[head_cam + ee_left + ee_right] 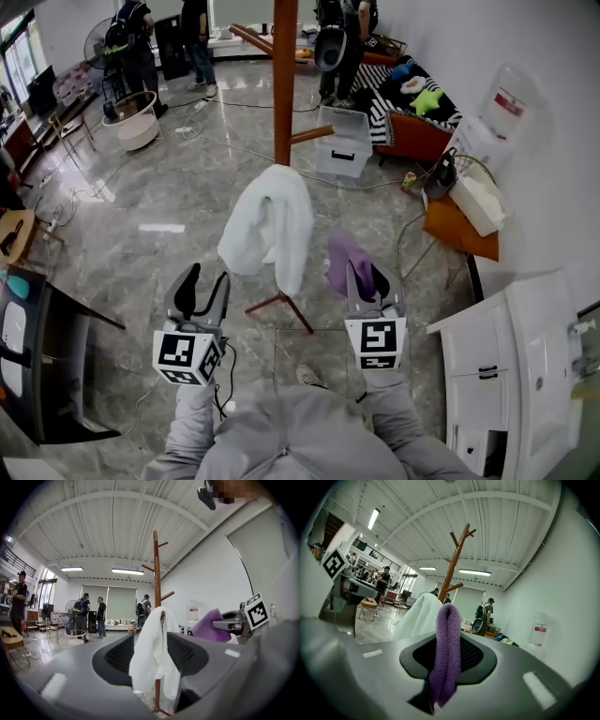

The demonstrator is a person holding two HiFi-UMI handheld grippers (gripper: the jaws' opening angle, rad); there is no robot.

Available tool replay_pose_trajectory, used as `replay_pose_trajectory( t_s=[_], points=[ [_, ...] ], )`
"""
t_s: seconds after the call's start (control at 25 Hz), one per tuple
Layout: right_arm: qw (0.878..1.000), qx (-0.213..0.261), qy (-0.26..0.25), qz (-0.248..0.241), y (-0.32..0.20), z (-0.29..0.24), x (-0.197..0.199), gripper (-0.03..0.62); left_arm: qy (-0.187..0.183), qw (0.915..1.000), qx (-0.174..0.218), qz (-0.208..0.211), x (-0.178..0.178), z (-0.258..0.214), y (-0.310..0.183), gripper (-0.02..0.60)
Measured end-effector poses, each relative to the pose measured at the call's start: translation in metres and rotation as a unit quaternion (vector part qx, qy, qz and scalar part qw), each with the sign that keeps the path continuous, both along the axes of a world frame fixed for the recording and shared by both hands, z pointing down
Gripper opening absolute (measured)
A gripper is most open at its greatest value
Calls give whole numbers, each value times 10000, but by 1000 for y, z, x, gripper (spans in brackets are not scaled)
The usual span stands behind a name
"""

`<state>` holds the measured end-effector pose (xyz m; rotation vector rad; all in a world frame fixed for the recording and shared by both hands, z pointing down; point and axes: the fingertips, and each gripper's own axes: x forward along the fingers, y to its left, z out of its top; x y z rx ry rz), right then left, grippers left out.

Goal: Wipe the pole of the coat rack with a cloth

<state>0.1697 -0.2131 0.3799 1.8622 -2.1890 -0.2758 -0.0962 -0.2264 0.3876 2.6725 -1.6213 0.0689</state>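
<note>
The coat rack's brown pole [284, 84] stands on the floor ahead of me, with a white garment [270, 225] draped over a low peg. My left gripper [199, 291] is open and empty, short of the garment and to its left. In the left gripper view the pole [156, 569] and white garment [154, 658] show beyond that gripper [150, 656]. My right gripper [361, 277] is shut on a purple cloth [342, 262], right of the garment. The right gripper view has the folded purple cloth [447, 653] pinched between the jaws, and the pole [454, 564] rises behind it.
A clear storage box [342, 141] sits beyond the rack's base. An orange low table [459, 225] and a white cabinet [506, 356] line the right wall. A dark table [47, 347] is at my left. Several people stand at the back.
</note>
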Motion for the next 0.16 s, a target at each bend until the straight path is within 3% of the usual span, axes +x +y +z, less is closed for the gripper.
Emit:
replay_pose_trajectory(
  t_s=[0.16],
  points=[
    [10000,7,-4,-27,-2,-1,0,80,-12,10000,23,-4,1,-2,-2,236]
  ],
)
